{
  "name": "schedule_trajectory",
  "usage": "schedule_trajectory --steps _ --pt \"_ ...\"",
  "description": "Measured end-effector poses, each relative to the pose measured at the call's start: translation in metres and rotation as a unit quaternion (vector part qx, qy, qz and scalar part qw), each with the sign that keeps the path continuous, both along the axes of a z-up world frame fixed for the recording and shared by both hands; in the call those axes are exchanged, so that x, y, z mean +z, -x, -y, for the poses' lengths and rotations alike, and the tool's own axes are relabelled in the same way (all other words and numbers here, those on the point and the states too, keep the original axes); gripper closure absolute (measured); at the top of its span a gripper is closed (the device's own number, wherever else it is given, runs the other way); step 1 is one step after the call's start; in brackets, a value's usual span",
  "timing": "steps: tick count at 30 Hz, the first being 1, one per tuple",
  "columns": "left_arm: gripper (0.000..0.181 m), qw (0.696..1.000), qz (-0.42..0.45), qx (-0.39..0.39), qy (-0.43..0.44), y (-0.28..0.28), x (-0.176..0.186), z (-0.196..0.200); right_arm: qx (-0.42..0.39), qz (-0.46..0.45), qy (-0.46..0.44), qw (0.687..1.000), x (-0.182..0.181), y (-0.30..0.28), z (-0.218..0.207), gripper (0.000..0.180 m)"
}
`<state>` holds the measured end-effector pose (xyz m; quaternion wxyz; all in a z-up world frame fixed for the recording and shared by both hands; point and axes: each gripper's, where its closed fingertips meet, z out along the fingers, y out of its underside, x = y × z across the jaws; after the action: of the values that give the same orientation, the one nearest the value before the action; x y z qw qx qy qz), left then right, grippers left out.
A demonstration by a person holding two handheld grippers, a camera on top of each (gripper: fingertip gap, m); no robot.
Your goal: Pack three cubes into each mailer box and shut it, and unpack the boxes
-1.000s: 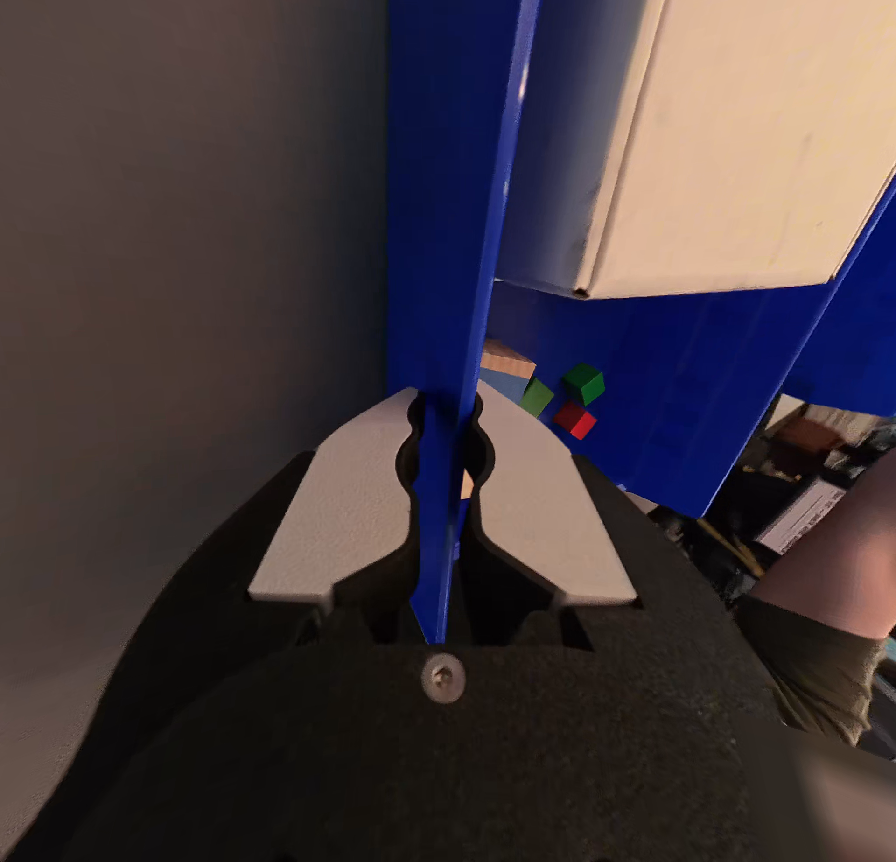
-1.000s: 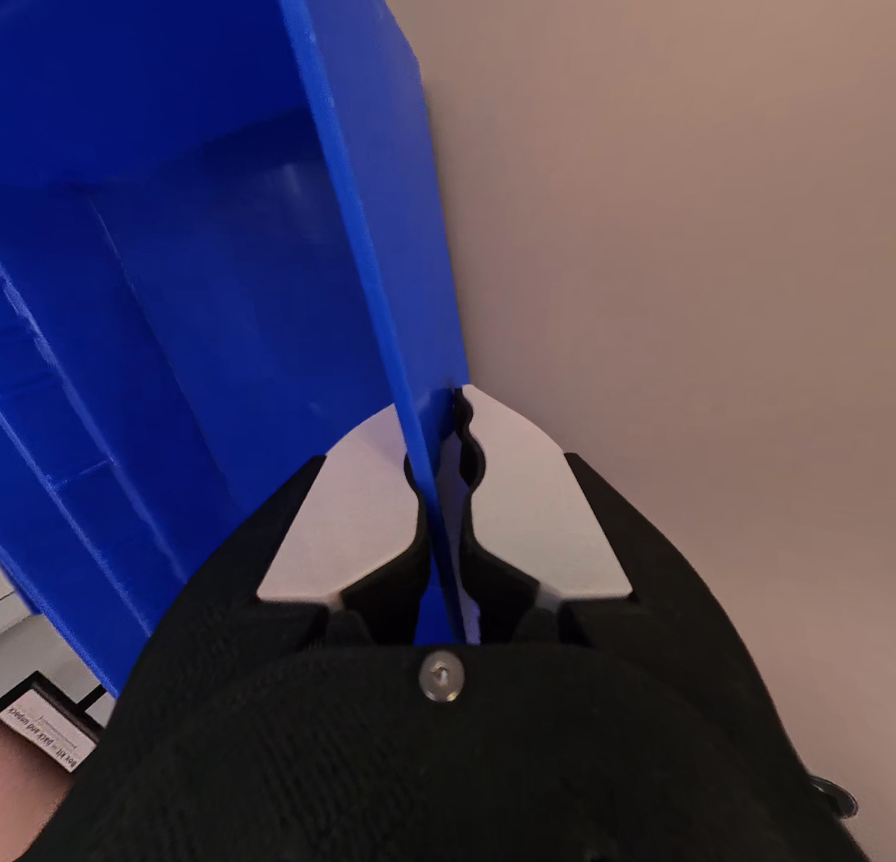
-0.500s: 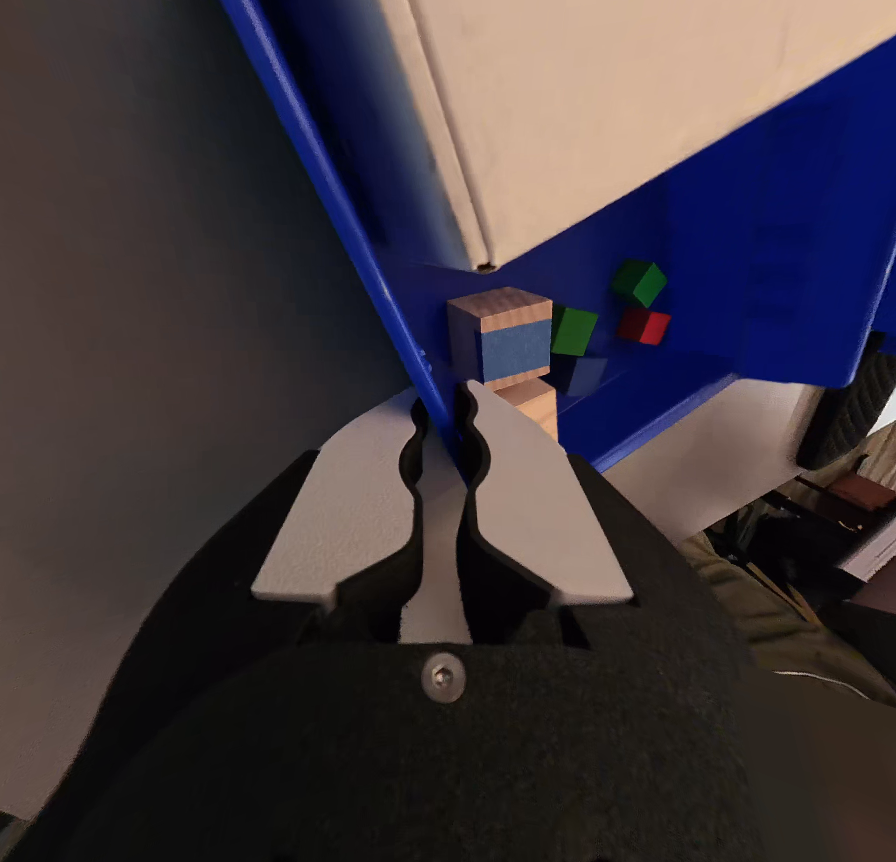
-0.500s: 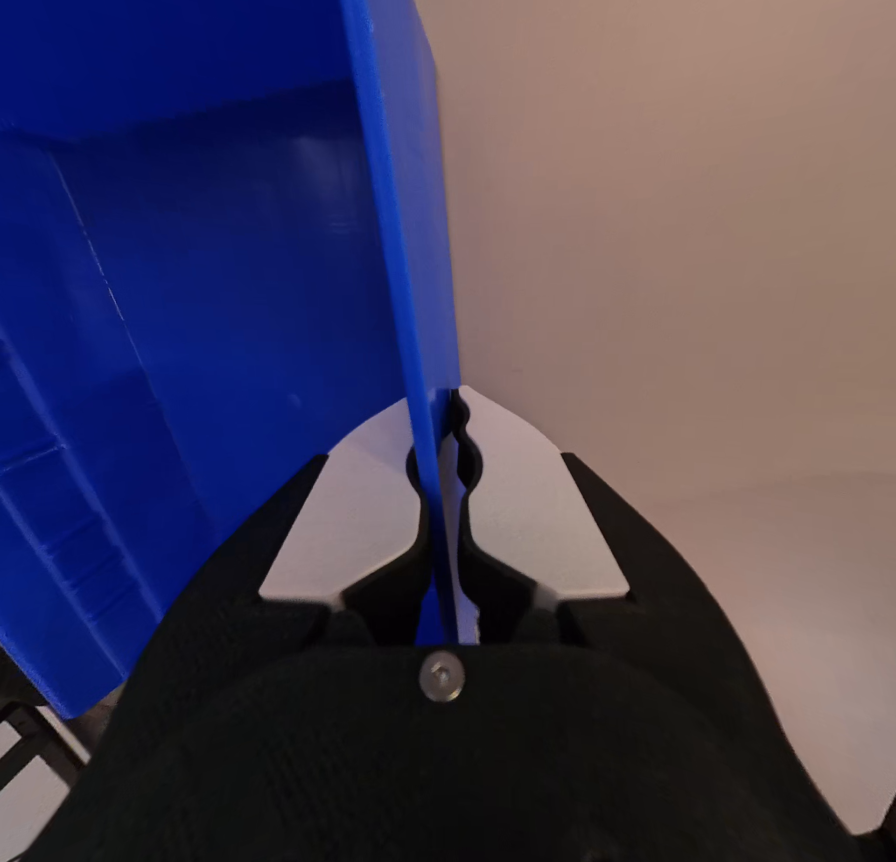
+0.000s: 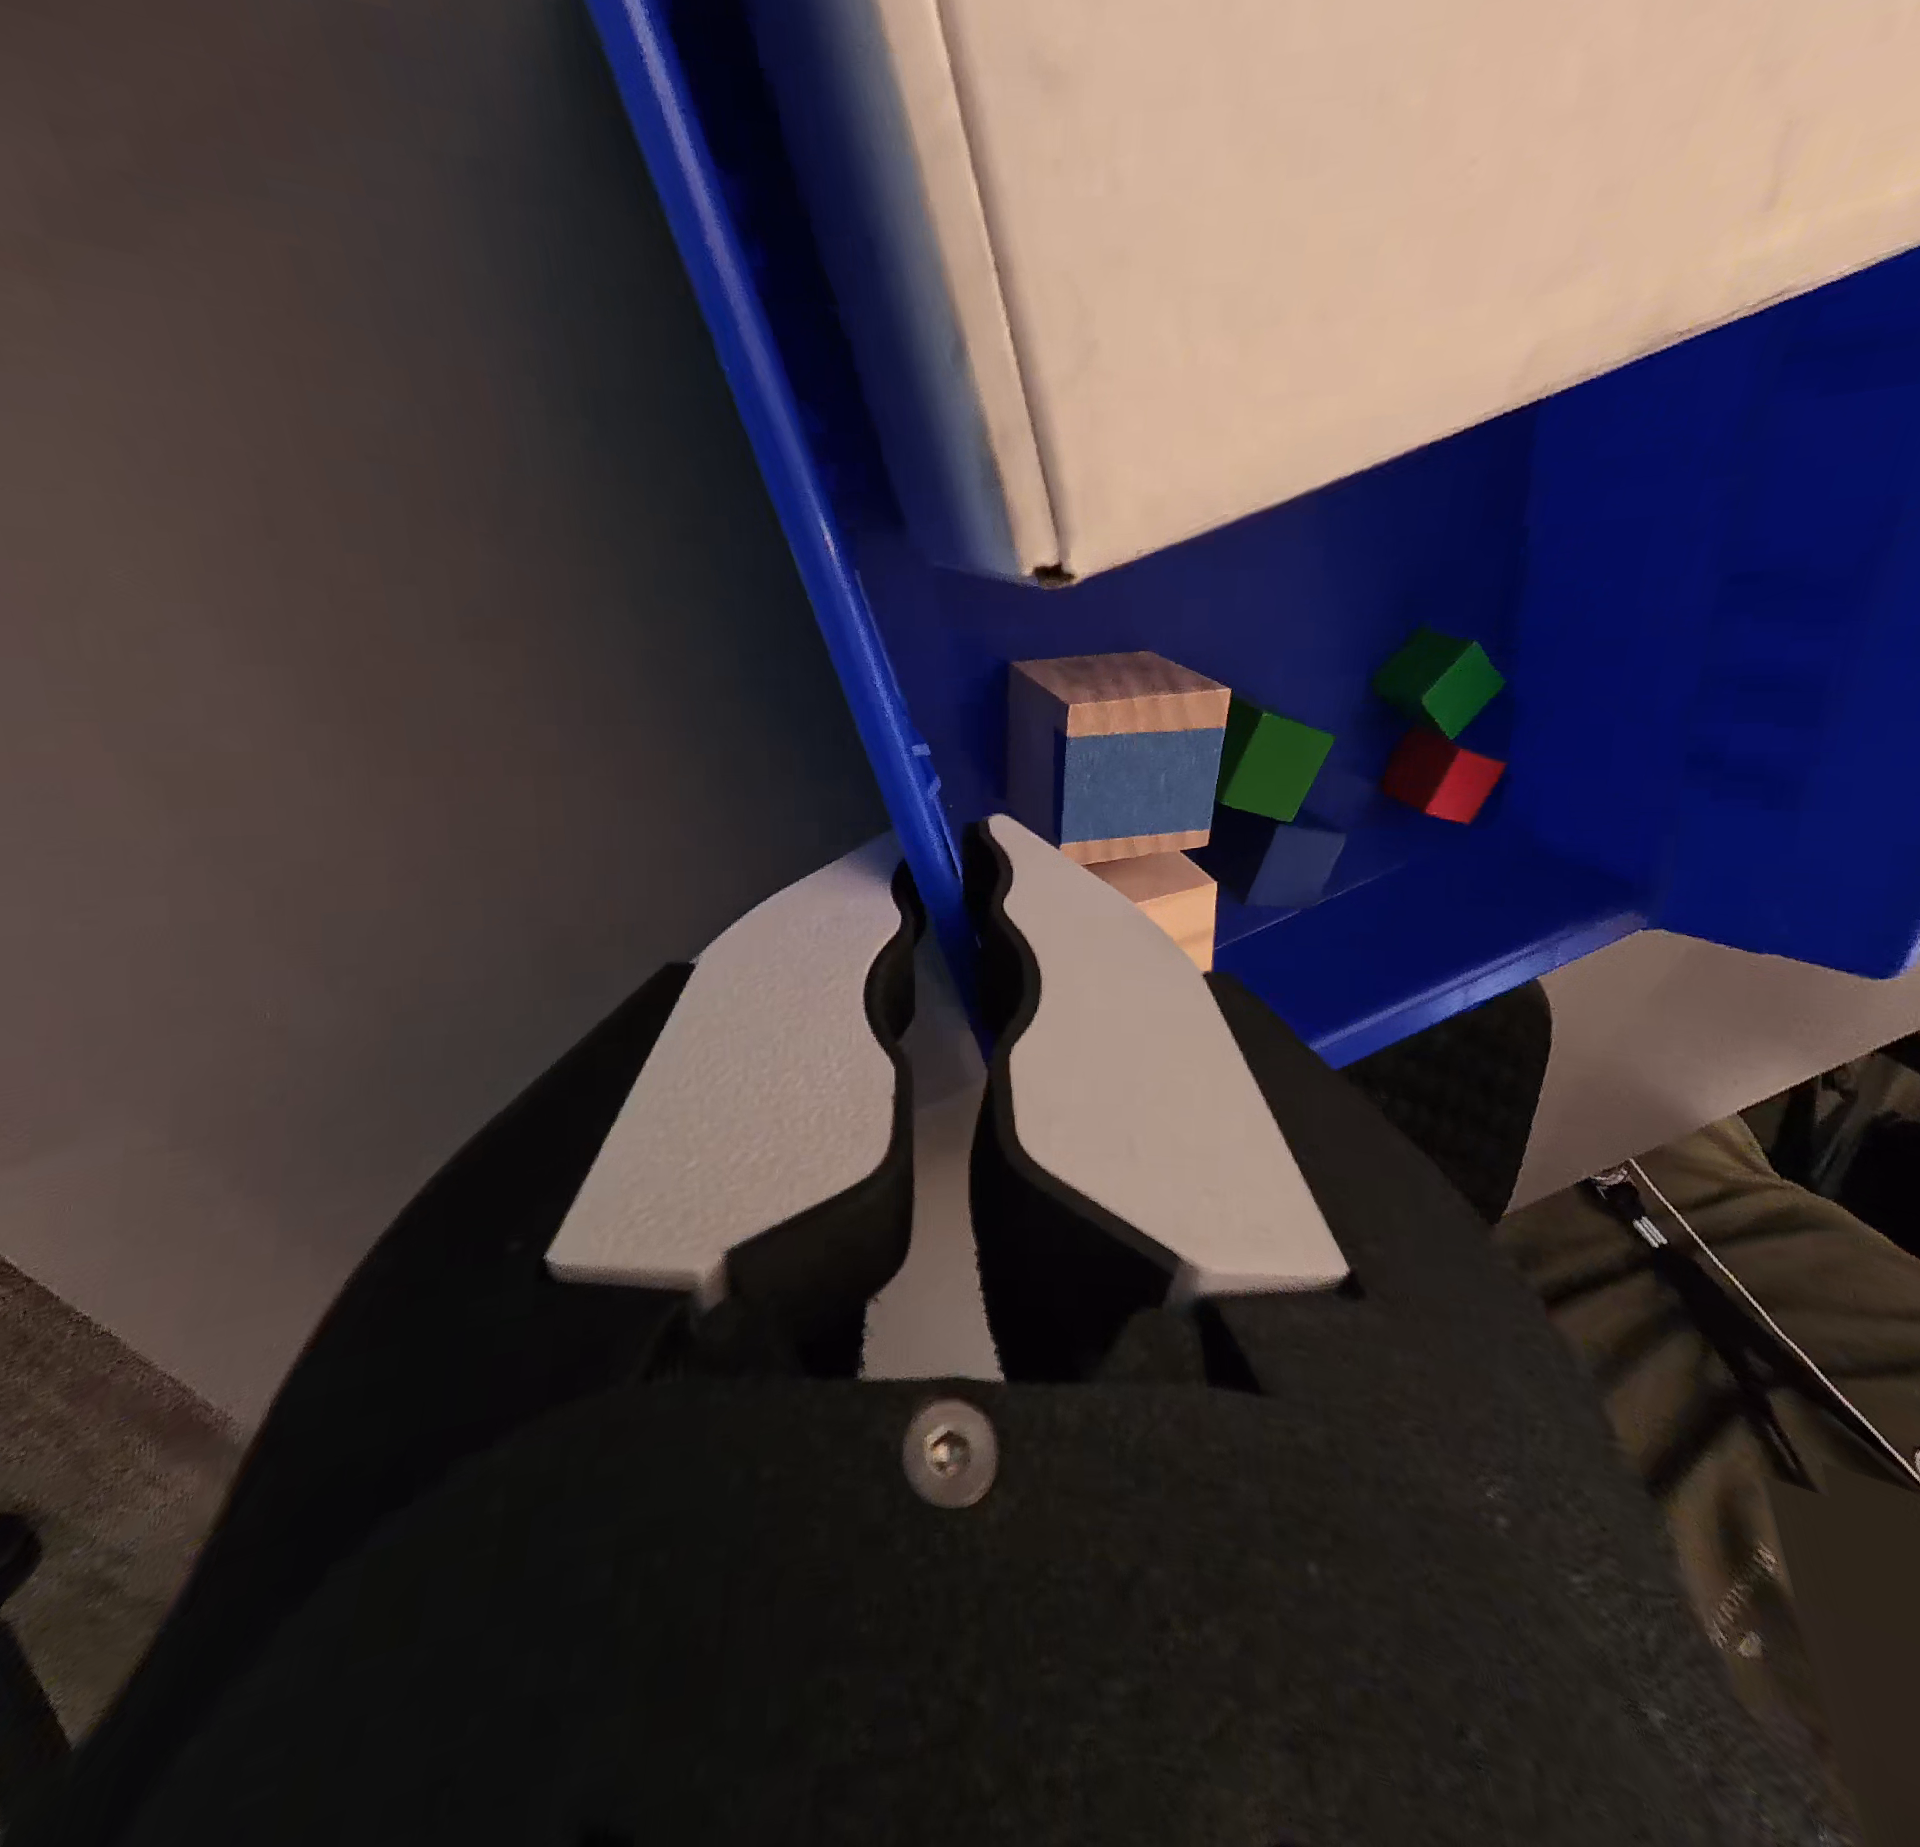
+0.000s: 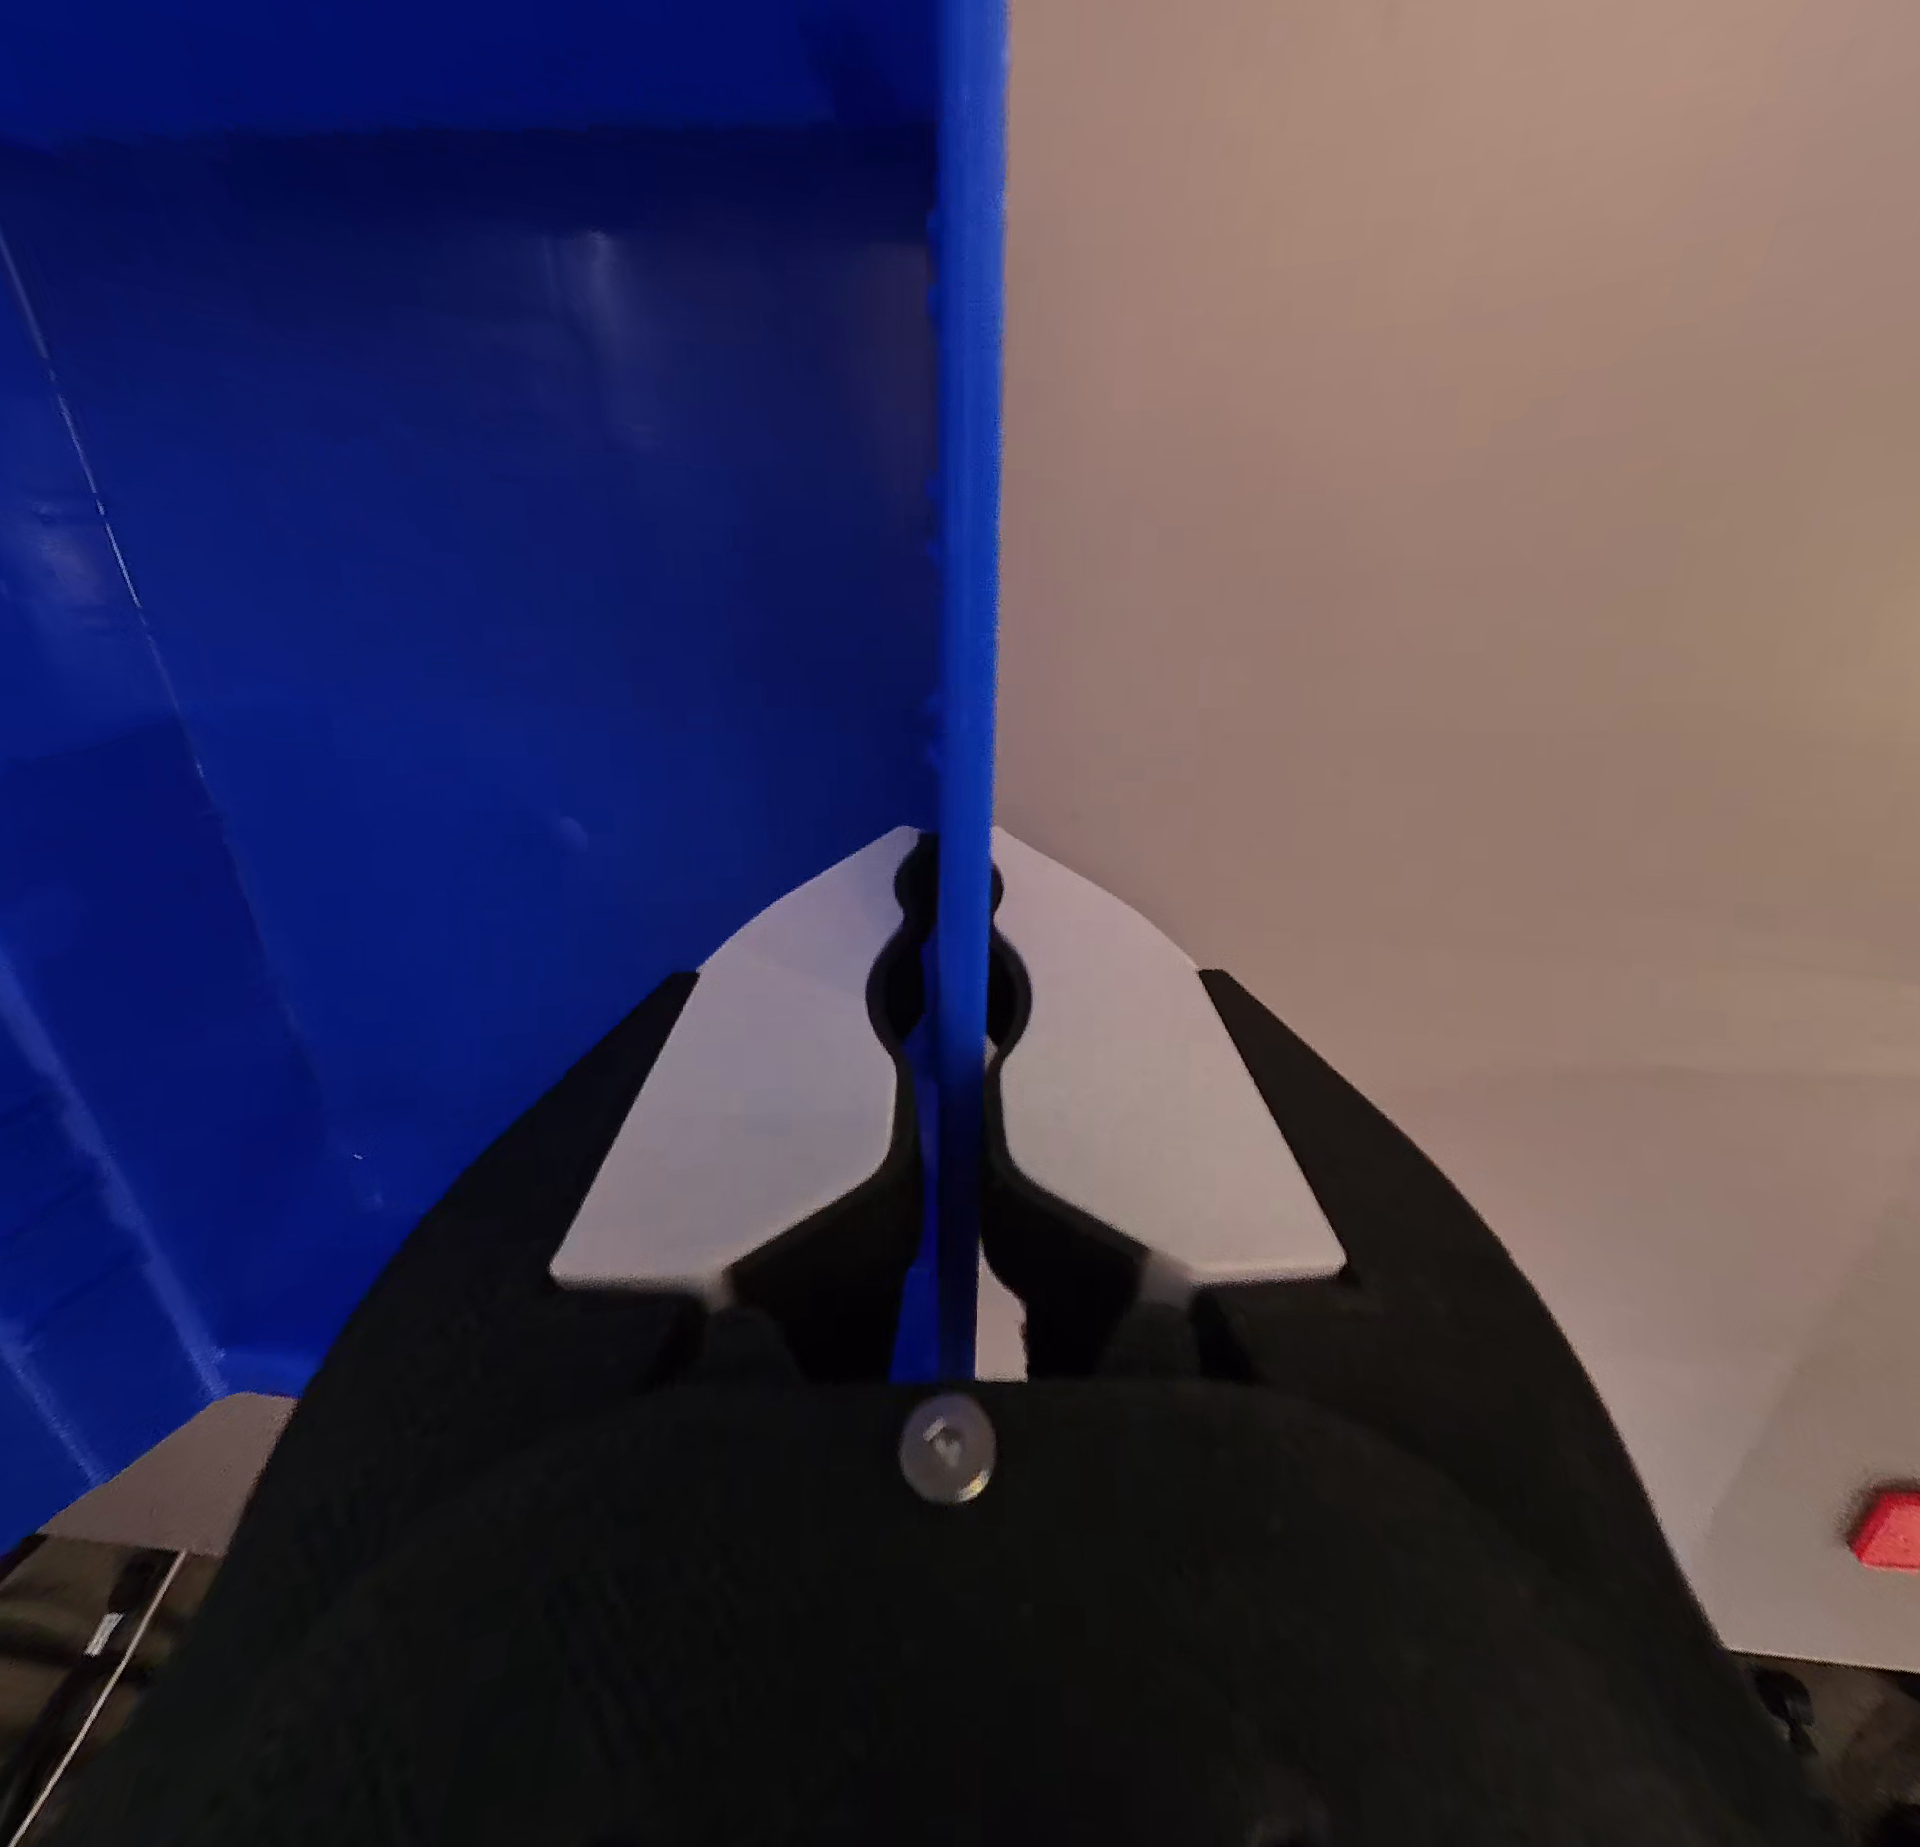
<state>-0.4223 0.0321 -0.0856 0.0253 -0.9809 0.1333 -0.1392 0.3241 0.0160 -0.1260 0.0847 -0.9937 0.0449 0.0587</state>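
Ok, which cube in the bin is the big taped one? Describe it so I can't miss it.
Look inside the blue bin, just below the corner of the white mailer box. The taped wooden cube sits against the bin wall by the left gripper: the largest one, bare wood with a blue band, unlike its small solid-coloured neighbours.

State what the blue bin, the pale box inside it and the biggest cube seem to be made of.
Blue bin: likely moulded plastic, smooth with a slight sheen and ribbed walls.
Pale box: looks like matte cardboard, with a folded edge and an open corner seam.
Biggest cube: apparently bare wood, grain visible, with a matte blue band.
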Motion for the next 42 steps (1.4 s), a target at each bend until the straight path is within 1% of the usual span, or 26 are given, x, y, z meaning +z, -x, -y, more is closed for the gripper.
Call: schedule_trajectory --steps 4,10,17,23,27,29,32,34,36,38,39,40,41,42 --pt "0.175 1.0 0.005 0.006 -0.01 0.003 0.0 0.002 0.003 -0.002 -0.002 1.0 0.0 -0.003 -0.002 0.173" --pt "0.175 0.999 -0.025 -0.013 -0.035 0.002 0.002 0.002 -0.008 -0.016 -0.015 1.0 0.0 -0.003 -0.003 0.173" --pt "0.175 0.997 -0.06 -0.037 -0.039 0.002 0.001 0.011 -0.001 0.0 -0.019 1.0 0.0 -0.003 0.001 0.172" --pt "0.175 0.998 -0.046 -0.026 -0.039 0.007 0.001 0.018 0.009 0.004 -0.019 1.0 0.0 -0.003 0.003 0.172" --pt "0.175 0.998 -0.028 -0.007 -0.053 0.006 0.003 0.019 0.028 0.029 -0.016 0.999 0.0 -0.006 0.005 0.166" --pt "0.175 0.998 -0.013 -0.001 -0.065 0.006 0.005 0.018 0.047 0.042 -0.019 0.998 0.003 -0.006 0.006 0.157" --pt "0.172 0.993 -0.011 -0.014 -0.119 0.008 0.019 0.013 0.057 0.047 -0.063 0.995 0.022 -0.005 0.002 0.149" --pt "0.174 0.983 -0.024 -0.026 -0.18 0.011 0.036 0.008 0.054 0.055 -0.111 0.991 0.044 -0.01 -0.002 0.144" --pt "0.164 0.964 -0.038 -0.049 -0.26 0.006 0.061 0.002 0.051 0.051 -0.176 0.982 0.073 -0.01 -0.008 0.136" --pt "0.154 0.93 -0.031 -0.084 -0.356 -0.012 0.094 -0.004 0.054 0.038 -0.275 0.959 0.112 -0.003 -0.018 0.125" --pt "0.14 0.909 -0.022 -0.103 -0.404 -0.024 0.112 -0.005 0.056 0.024 -0.334 0.941 0.137 0.005 -0.022 0.121" --pt "0.12 0.885 -0.014 -0.121 -0.45 -0.039 0.129 -0.007 0.058 0.001 -0.4 0.915 0.165 0.016 -0.026 0.119" --pt "0.085 0.859 -0.012 -0.133 -0.494 -0.052 0.144 -0.009 0.06 -0.033 -0.47 0.88 0.195 0.029 -0.027 0.118" --pt "0.063 0.835 -0.016 -0.147 -0.53 -0.065 0.154 -0.011 0.06 -0.081 -0.542 0.834 0.228 0.045 -0.025 0.114"
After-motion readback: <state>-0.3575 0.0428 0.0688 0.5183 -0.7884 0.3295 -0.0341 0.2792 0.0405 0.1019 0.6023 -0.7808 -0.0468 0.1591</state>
